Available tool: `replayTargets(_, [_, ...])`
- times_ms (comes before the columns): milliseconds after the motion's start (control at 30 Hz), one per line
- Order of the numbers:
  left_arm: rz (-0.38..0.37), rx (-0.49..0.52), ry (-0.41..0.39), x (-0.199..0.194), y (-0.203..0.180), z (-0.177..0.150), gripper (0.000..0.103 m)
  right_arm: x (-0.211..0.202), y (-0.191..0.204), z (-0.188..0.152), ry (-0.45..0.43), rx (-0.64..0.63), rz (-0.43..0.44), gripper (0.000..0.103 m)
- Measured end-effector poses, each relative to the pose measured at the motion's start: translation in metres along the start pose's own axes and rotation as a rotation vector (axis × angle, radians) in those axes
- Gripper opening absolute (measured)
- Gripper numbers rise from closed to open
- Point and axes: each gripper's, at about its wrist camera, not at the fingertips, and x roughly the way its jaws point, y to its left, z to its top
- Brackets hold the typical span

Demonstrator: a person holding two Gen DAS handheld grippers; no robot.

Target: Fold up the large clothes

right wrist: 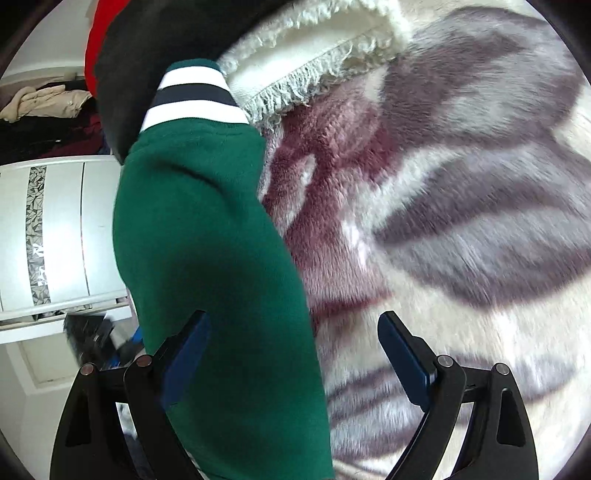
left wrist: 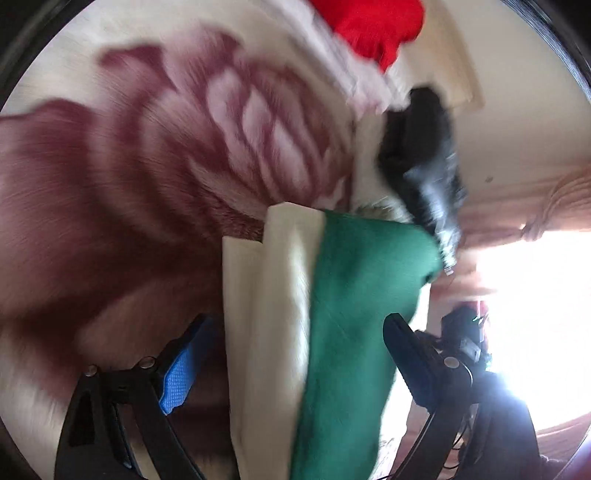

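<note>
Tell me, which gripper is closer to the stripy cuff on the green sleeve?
Right, I think. The right gripper faces up the green sleeve toward the stripy cuff ahead. The left gripper straddles green cloth too, open, but no cuff shows in its view.

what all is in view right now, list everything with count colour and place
green garment: one, dark green with a white and navy striped cuff, lying between both grippers' fingers
plush blanket: one, cream with maroon and grey floral print, under everything
cream fabric: one, pale cream, beside the green garment
fringed white textile: one, off-white, beyond the cuff
red cloth: one, far edge
cabinet: one, white, beside the bed
left gripper: one, black, blue pads, open
right gripper: one, black, dark blue pads, open
</note>
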Motion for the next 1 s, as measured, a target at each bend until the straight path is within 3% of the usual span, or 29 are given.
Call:
replayTargets(100, [0.019, 0.042, 0.083, 0.035, 0.002, 0.012, 0.093, 0.019, -0.002, 0.014, 0.027, 0.011, 0.077, 0.097])
replayTargets(200, [0.036, 0.097, 0.069, 0.037, -0.008, 0.016, 0.092, 0.038, -0.01, 0.032, 0.032, 0.05, 0.172, 0.103])
replayTargets(233, [0.04, 0.11, 0.053, 0.037, -0.011, 0.016, 0.08, 0.041, -0.009, 0.036, 0.032, 0.044, 0.204, 0.103])
replayTargets(267, [0.042, 0.13, 0.027, 0.035, -0.014, 0.017, 0.053, 0.042, -0.006, 0.04, 0.037, 0.033, 0.246, 0.103])
replayTargets(300, [0.05, 0.133, 0.016, 0.035, -0.013, 0.017, 0.038, 0.044, -0.001, 0.043, 0.041, 0.031, 0.293, 0.103])
replayTargets(333, [0.048, 0.118, 0.009, 0.035, -0.01, 0.018, 0.027, 0.045, 0.003, 0.045, 0.041, 0.031, 0.34, 0.101])
replayTargets(367, [0.019, 0.107, -0.002, 0.032, -0.007, 0.017, 0.021, 0.046, 0.009, 0.049, 0.032, 0.022, 0.37, 0.088])
replayTargets(400, [0.016, 0.1, -0.012, 0.031, -0.005, 0.017, 0.021, 0.048, 0.016, 0.05, 0.025, 0.008, 0.359, 0.063])
replayTargets(433, [0.012, 0.092, -0.01, 0.03, -0.002, 0.017, 0.021, 0.05, 0.021, 0.049, 0.017, -0.008, 0.315, 0.051])
replayTargets(500, [-0.014, 0.063, 0.007, 0.023, -0.001, 0.017, 0.023, 0.054, 0.023, 0.05, 0.012, 0.016, 0.229, 0.046])
replayTargets(533, [-0.011, 0.037, 0.016, 0.02, -0.001, 0.018, 0.029, 0.051, 0.023, 0.048, 0.0, 0.025, 0.197, 0.048])
replayTargets(600, [-0.022, 0.009, 0.007, 0.0, -0.006, 0.01, 0.046, 0.044, 0.027, 0.04, -0.013, 0.059, 0.162, 0.065])
replayTargets(667, [-0.086, 0.015, -0.027, -0.023, -0.017, 0.002, 0.079, 0.016, 0.023, 0.025, -0.065, 0.078, 0.16, 0.068])
replayTargets(733, [-0.144, 0.024, -0.081, -0.052, -0.028, -0.011, 0.081, -0.024, 0.014, 0.003, -0.127, 0.087, 0.168, 0.078])
replayTargets(767, [-0.182, 0.031, -0.101, -0.064, -0.033, -0.018, 0.081, -0.038, 0.01, -0.007, -0.144, 0.098, 0.172, 0.091])
replayTargets(800, [-0.197, 0.037, -0.117, -0.077, -0.038, -0.026, 0.081, -0.055, 0.004, -0.018, -0.139, 0.124, 0.207, 0.096])
replayTargets(867, [-0.259, 0.052, -0.129, -0.103, -0.05, -0.047, 0.082, -0.086, -0.012, -0.043, -0.137, 0.153, 0.239, 0.096])
replayTargets(1000, [-0.256, 0.099, -0.13, -0.15, -0.067, -0.105, 0.082, -0.114, -0.024, -0.105, -0.068, 0.11, 0.119, 0.096])
